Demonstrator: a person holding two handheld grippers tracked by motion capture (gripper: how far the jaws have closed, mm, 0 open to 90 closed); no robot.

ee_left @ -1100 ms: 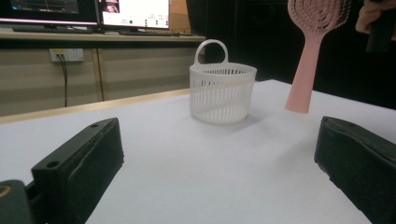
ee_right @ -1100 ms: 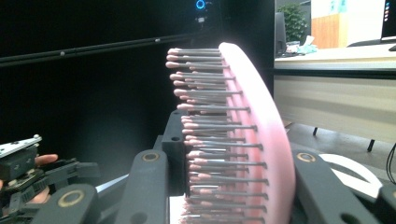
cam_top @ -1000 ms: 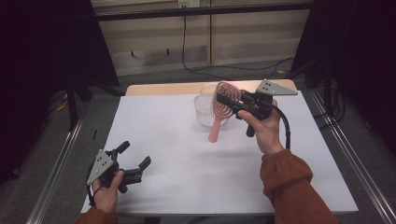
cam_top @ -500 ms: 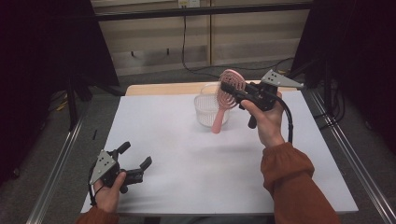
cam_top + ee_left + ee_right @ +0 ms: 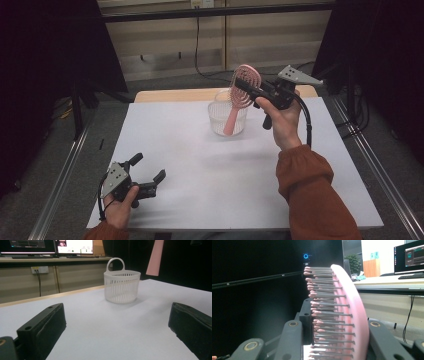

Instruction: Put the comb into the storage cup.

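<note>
Right gripper (image 5: 246,89): clamped on the head of the pink hairbrush (image 5: 239,96), one jaw on the bristle side, one on the smooth back; the right gripper view looks straight along the brush between both jaws.
Brush (image 5: 342,315): hanging in the air, head up in the jaws, handle dropping away below the fingers.
Long axis: close to upright, tilted a touch, with the handle end slanting down and away from the grip.
Key relation: the handle tip sits right over the open mouth of the white basket (image 5: 227,119); in the high view it overlaps the basket wall, and I cannot tell whether the tip is already inside the rim or just above it.
Basket: directly under the right fingers, upright on the white table (image 5: 200,170), loop handle at its far side.
Seen from the left gripper view: basket (image 5: 122,286) standing alone ahead of the jaws, the pink handle (image 5: 155,257) hanging above it and to the side.
Left gripper (image 5: 150,176): jaws spread wide, nothing between them, resting low at the near edge of the table.
Nearer hand: the right by far; the left is well apart from the basket.
In the way: only the basket's rim and its loop handle; the table around it is bare.
Next call, as I judge it: lower the brush straight down, handle first, into the basket.
</note>
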